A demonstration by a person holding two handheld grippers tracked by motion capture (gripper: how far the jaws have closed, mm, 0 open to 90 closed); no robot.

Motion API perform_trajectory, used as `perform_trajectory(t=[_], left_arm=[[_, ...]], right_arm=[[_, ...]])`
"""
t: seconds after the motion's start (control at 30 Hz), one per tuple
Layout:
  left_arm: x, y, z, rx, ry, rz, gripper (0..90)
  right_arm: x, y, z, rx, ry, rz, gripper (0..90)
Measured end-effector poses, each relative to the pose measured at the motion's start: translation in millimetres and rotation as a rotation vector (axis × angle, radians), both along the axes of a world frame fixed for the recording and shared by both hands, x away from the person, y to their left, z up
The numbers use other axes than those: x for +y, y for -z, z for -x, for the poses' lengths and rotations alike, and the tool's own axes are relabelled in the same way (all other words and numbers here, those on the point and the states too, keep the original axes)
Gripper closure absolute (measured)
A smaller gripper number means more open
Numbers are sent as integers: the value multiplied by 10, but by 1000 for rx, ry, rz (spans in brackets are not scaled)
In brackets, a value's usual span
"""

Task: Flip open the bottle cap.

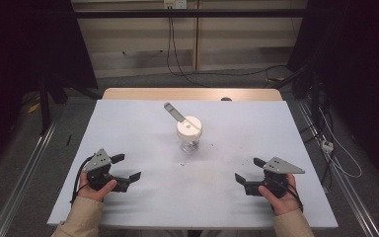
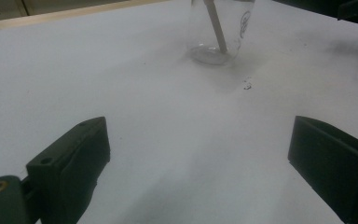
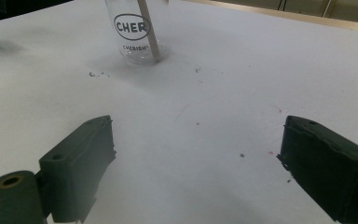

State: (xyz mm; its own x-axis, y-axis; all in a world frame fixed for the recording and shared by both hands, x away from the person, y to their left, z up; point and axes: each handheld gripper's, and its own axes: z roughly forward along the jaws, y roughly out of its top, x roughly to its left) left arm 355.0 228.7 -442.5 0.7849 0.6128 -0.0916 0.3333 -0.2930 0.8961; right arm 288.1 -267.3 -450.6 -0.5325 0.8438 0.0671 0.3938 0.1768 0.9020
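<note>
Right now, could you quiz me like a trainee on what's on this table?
1. True or false: the left gripper holds the jar.
2. What sticks out of the jar's white lid? A) a stick B) a cable C) a cloth
3. Which word is printed under the oval logo on the glass?

Key: 1. False; both the left and the right gripper are open, apart from the jar. 2. A. 3. CHERISH.
</note>
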Motion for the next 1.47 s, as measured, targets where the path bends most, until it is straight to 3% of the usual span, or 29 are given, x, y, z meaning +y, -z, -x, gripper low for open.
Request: perform_trajectory(t=[0.7, 1.47], left_arm=[[139, 18, 78, 8, -26, 4, 52], [108, 45, 51, 10, -30, -7, 54]], right_arm=[[-75, 47, 73, 5, 7, -2, 98], [-148, 60, 67, 4, 21, -4, 99]])
